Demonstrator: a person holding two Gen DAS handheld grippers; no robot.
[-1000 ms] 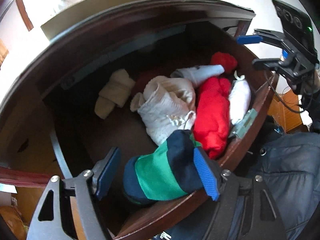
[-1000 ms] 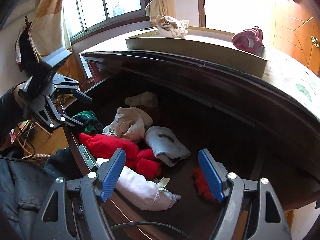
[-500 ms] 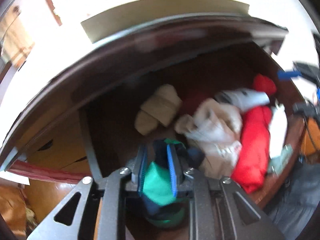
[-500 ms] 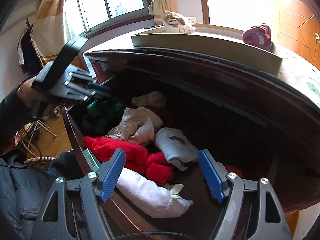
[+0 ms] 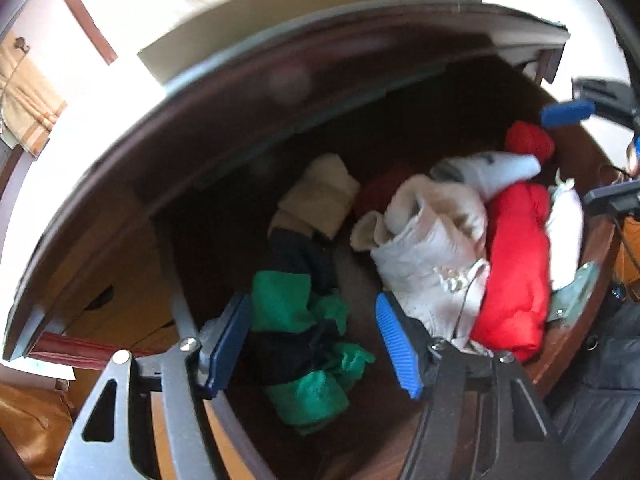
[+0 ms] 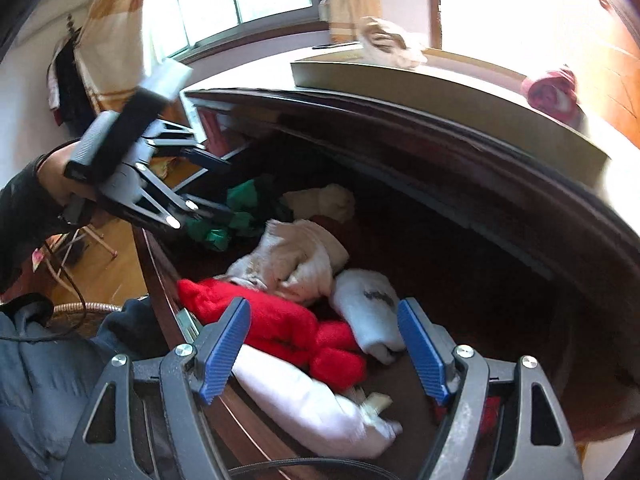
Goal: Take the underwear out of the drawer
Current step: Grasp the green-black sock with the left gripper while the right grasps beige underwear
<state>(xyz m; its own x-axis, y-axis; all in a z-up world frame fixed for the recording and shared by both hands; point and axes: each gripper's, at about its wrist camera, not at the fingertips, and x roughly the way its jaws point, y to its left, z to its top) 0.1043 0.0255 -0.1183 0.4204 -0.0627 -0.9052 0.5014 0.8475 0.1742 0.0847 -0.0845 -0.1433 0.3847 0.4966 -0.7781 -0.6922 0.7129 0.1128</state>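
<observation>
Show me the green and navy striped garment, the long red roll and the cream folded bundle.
Green and navy striped garment (image 5: 288, 308): left wrist view, green band.
Long red roll (image 5: 516, 264): left wrist view, its middle.
Cream folded bundle (image 5: 320, 196): left wrist view, top fold.

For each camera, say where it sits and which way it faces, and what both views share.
Left wrist: on the left gripper, looking steeply down into the drawer at the green garment; jaws opening, pads clear of it.
Right wrist: on the right gripper, looking down at the red garment; the left hand shows.
Shared: drawer, green and red garments.
</observation>
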